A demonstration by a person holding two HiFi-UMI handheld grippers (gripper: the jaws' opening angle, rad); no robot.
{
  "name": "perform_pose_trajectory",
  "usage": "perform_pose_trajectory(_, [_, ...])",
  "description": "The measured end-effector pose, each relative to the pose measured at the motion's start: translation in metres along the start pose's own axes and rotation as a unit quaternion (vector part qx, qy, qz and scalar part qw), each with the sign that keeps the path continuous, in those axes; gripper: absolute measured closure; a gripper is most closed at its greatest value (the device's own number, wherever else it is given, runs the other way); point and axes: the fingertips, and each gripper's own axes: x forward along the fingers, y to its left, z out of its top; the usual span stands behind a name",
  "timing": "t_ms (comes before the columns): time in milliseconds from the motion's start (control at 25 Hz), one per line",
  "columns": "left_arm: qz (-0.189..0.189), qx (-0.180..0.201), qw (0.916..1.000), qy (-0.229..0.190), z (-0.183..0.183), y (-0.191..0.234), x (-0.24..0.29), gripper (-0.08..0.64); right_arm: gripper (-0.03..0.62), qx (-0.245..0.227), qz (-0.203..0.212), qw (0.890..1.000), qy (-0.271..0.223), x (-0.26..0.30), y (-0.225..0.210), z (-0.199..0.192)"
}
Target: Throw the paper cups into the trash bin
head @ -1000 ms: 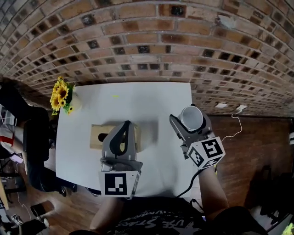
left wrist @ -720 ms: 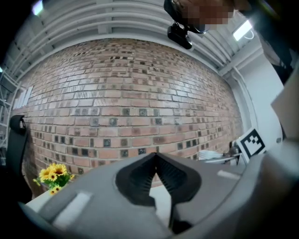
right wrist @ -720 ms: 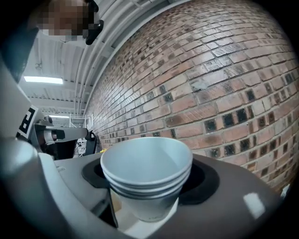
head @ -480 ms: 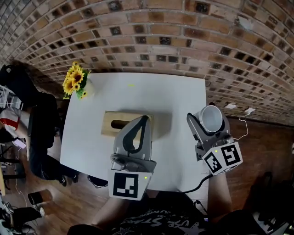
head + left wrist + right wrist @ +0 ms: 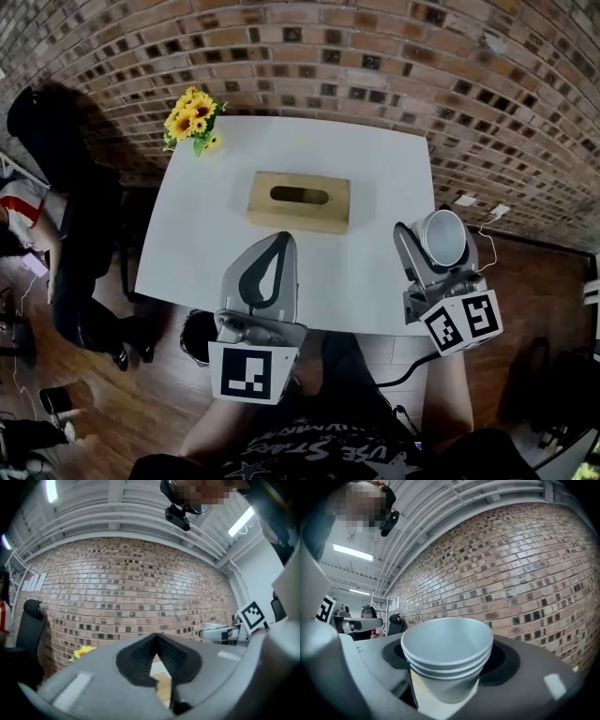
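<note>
Here the right tool [image 5: 433, 251] pinches the paper cups [image 5: 444, 236] between its jaws, the left tool [image 5: 281, 242] pressed together.

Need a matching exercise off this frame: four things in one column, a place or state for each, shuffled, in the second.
Column 1
1. stack of white paper cups
2. tan wooden tissue box with an oval slot
3. bunch of yellow sunflowers
4. grey left gripper

Column 2
A. far left corner of the white table
B. jaws together, nothing between them
C. clamped in the right gripper
D. middle of the table

Pairs: 1-C, 2-D, 3-A, 4-B
</note>
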Motion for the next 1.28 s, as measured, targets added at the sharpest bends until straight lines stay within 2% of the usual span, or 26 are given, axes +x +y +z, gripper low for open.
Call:
perform_pose_trajectory(120, [-0.003, 0.011, 0.9999, -0.003, 0.005, 0.011, -0.058, 0.555, 0.213, -0.002, -0.004, 1.000, -0.008, -0.035, 0.044, 0.003])
perform_pose_trajectory(240, [0.006, 0.005, 1.0000, -0.004, 0.007, 0.025, -0.110, 0.555, 0.213, -0.001, -0.010, 1.000, -0.013, -0.068, 0.082, 0.005])
perform_pose_trajectory(400, [0.023, 0.007, 0.9996, -0.017, 0.024, 0.039, -0.160, 0.555, 0.213, 0.007, -0.005, 1.000, -0.014, -0.094, 0.121, 0.013])
perform_pose_trajectory(520, [0.039, 0.008, 0.9991, -0.017, 0.030, 0.052, -0.190, 0.555, 0.213, -0.005, 0.008, 1.000, -0.019, -0.101, 0.151, 0.021])
perform_pose_trajectory(760, [0.093, 0.002, 0.9956, -0.012, 0.032, 0.076, -0.228, 0.555, 0.213, -0.029, 0.069, 0.997, -0.013, -0.091, 0.208, 0.021])
perform_pose_trajectory(960, [0.130, 0.009, 0.9911, 0.025, 0.012, 0.082, -0.246, 0.555, 0.213, -0.025, 0.133, 0.991, -0.001, -0.070, 0.232, 0.008])
perform_pose_trajectory(1120, [0.185, 0.018, 0.9820, 0.034, 0.009, 0.094, -0.253, 0.555, 0.213, -0.026, 0.196, 0.980, 0.010, -0.047, 0.252, -0.006])
perform_pose_trajectory(1280, [0.244, 0.027, 0.9686, 0.035, 0.013, 0.105, -0.268, 0.555, 0.212, -0.016, 0.268, 0.963, 0.011, -0.022, 0.284, -0.012])
